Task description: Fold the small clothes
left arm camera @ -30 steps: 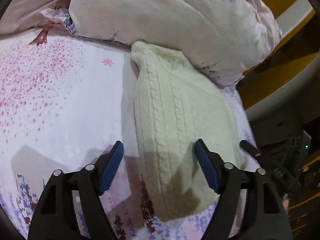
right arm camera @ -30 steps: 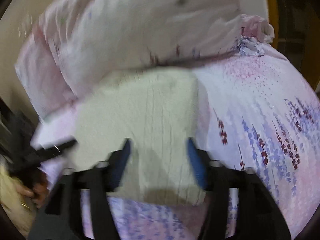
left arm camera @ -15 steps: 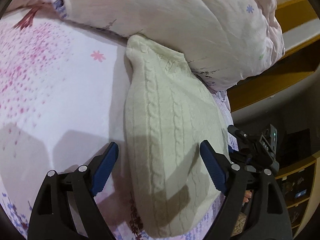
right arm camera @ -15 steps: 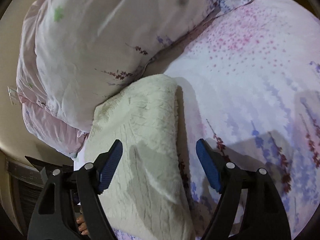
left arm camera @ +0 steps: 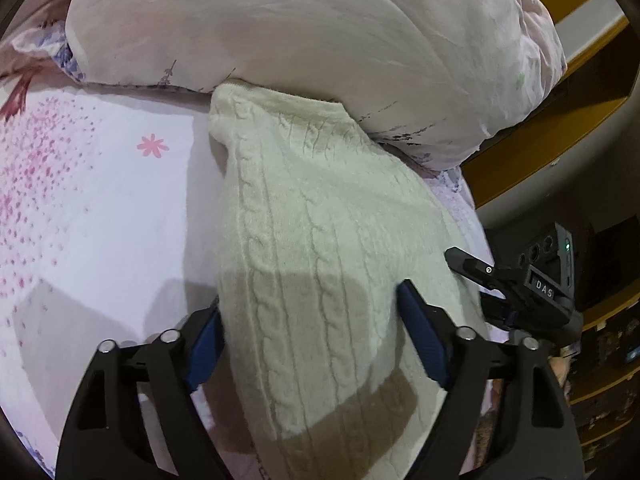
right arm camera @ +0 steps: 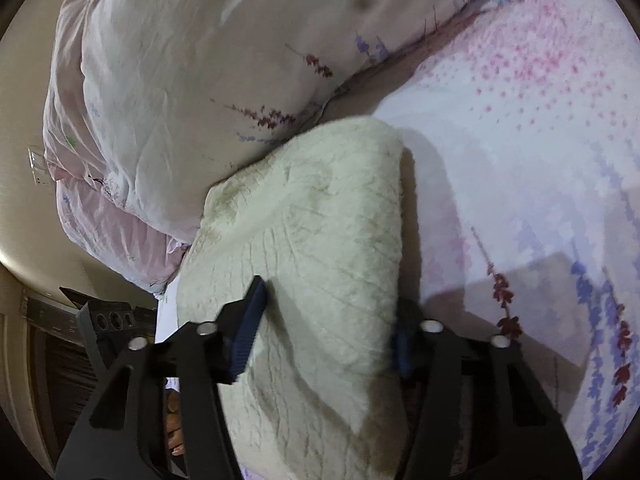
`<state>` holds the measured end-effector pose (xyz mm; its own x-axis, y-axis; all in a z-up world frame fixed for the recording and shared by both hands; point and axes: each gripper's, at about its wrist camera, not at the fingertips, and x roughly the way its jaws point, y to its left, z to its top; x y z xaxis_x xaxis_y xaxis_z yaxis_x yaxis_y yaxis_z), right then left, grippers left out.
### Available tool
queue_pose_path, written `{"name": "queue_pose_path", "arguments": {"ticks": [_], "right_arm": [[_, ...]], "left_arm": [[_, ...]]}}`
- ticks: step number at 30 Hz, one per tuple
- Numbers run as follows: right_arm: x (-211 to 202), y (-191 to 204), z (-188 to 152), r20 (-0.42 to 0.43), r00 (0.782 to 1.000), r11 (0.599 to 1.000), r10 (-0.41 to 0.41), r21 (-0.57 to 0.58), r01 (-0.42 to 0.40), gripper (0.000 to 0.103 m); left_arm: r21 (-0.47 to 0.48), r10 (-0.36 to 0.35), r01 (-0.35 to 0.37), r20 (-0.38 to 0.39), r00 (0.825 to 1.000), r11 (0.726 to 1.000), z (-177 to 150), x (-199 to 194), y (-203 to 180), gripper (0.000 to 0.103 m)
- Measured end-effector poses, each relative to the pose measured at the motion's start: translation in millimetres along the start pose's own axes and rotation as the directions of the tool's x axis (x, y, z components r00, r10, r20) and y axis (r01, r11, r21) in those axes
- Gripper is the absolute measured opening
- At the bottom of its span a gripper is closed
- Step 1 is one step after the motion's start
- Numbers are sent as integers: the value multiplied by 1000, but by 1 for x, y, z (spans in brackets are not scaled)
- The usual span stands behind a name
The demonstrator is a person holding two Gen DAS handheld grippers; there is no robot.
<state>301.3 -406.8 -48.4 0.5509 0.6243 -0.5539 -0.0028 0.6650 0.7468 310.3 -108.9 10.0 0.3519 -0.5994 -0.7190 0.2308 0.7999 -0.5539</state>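
A cream cable-knit sweater (left arm camera: pixel 320 208) lies folded into a long strip on the floral bed sheet (left arm camera: pixel 100 200), its far end tucked against a pale duvet (left arm camera: pixel 300 20). My left gripper (left arm camera: pixel 310 300) straddles the near part of the strip. Its jaws are closing, one pad at the left edge and the other resting on the knit. In the right wrist view the same sweater (right arm camera: pixel 328 208) bulges between my right gripper's (right arm camera: pixel 330 296) closing jaws. One pad digs into the top and the other is half hidden at the right edge.
The duvet (right arm camera: pixel 200 80) is heaped along the far side. The bed's edge runs close beside the sweater, with yellow wooden furniture (left arm camera: pixel 540 140) and dark shelves beyond it. Floral sheet (right arm camera: pixel 520 140) spreads out on the other side. A person's fingers (right arm camera: pixel 176 420) show below the right gripper.
Both grippers have come down onto the sweater, and the right one rolled on the way. The right jaws narrowed a lot and now pinch the knit. The left jaws narrowed slightly.
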Motion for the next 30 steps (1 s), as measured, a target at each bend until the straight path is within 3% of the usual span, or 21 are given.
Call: {"name": "queue_pose_path", "arguments": {"ticks": [2, 6, 9, 14, 22, 28, 30], "right_arm": [[4, -2, -2, -8, 1000, 1000, 15, 4, -15, 34], [-2, 6, -7, 24, 1000, 1000, 20, -17, -19, 29], [-12, 19, -12, 52, 998, 998, 36, -44, -33, 27], [-21, 41, -23, 62, 996, 995, 57, -89, -52, 27], [-4, 89, -53, 22, 993, 981, 112, -161, -107, 26], [24, 140, -78, 35, 991, 944, 129, -309, -112, 26], [43, 144, -81, 21, 996, 944, 89, -321, -78, 26]], "left_arm": [[23, 24, -25, 7, 1000, 999, -1, 1, -4, 67], [64, 46, -48, 31, 998, 997, -4, -9, -11, 48], [72, 37, -40, 41, 998, 997, -7, -19, -11, 43], [106, 54, -59, 56, 997, 993, -17, -41, -13, 41], [140, 112, -125, 99, 989, 982, -29, -96, 6, 41], [118, 144, -158, 116, 983, 980, -26, -143, 45, 44], [74, 157, -166, 109, 981, 983, -23, -142, 64, 46]]}}
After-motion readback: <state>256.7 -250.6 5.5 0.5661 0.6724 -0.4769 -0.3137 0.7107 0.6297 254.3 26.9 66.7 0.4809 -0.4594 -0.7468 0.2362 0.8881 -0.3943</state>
